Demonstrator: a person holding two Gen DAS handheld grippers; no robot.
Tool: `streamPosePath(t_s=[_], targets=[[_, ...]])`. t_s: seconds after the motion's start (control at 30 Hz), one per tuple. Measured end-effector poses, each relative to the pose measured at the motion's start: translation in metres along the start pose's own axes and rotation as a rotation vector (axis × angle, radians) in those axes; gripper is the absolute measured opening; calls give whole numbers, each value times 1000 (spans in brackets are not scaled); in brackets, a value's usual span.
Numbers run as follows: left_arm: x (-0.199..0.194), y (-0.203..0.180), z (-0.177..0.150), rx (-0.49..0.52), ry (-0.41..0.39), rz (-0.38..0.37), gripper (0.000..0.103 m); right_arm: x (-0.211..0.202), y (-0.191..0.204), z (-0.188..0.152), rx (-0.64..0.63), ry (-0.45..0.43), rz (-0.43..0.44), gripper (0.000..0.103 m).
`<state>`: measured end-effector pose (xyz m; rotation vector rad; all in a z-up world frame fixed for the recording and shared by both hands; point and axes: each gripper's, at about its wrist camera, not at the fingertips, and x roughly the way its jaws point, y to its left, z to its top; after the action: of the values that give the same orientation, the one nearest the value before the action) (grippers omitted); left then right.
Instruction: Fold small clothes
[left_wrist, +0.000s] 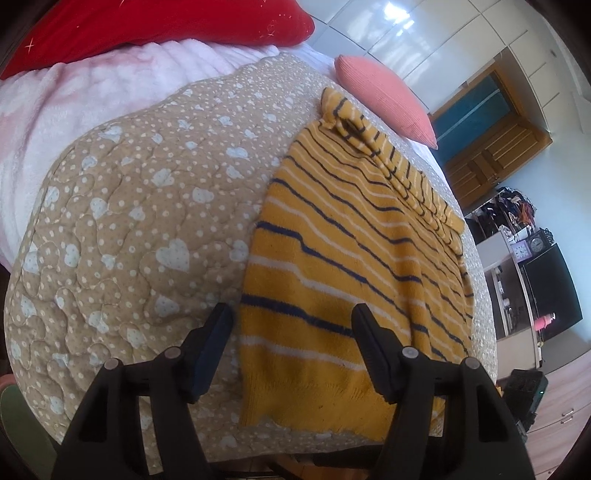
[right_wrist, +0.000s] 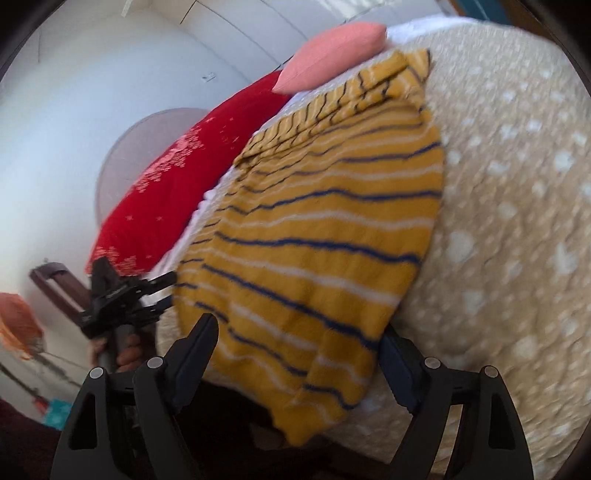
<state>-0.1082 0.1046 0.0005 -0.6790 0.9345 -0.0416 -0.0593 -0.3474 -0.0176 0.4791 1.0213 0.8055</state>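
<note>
A small yellow knit sweater (left_wrist: 354, 236) with navy and white stripes lies flat on a beige quilt (left_wrist: 129, 221) with white hearts. One side and a sleeve are folded over along its far right edge. My left gripper (left_wrist: 291, 317) is open, its jaws straddling the sweater's near left hem corner. In the right wrist view the sweater (right_wrist: 325, 236) hangs slightly over the quilt's edge. My right gripper (right_wrist: 299, 332) is open around the sweater's near hem corner. The left gripper (right_wrist: 162, 291) shows there at the left, held by a hand.
A coral cushion (left_wrist: 384, 96) lies beyond the sweater. A red pillow (left_wrist: 147, 26) and pink fleece blanket (left_wrist: 74, 96) sit at the bed's far side. A wooden door (left_wrist: 495, 147), shelves and a dark cabinet stand at right.
</note>
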Motion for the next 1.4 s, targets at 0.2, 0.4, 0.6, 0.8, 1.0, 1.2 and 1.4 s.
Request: streamPosePath(t_s=[0.2,0.4,0.6,0.8,1.0,1.2,1.4], targets=[[-4,3,-2,0,7,8,51,8,-5,-7,49,18,44,87],[-6,17,-4,-71,20,-53,51,18,-4,-2,56,30,36,87],[-4,11,-5,-52,18,-42,59,15,-10,-4,79,19,49,87],[-1,4,-7,-26,24,-32,71,12,-14,-6,81,6,55,87],[1,3,-8,-25,25,-36,77,12,-17,-7,101,-9,68,87],[5,-1,-11,-14,21,-30,82,12,-18,-7,105,-15,73,88],[8,-6,-14,15,15,0,85,10,-19,-8,108,-23,79,89]])
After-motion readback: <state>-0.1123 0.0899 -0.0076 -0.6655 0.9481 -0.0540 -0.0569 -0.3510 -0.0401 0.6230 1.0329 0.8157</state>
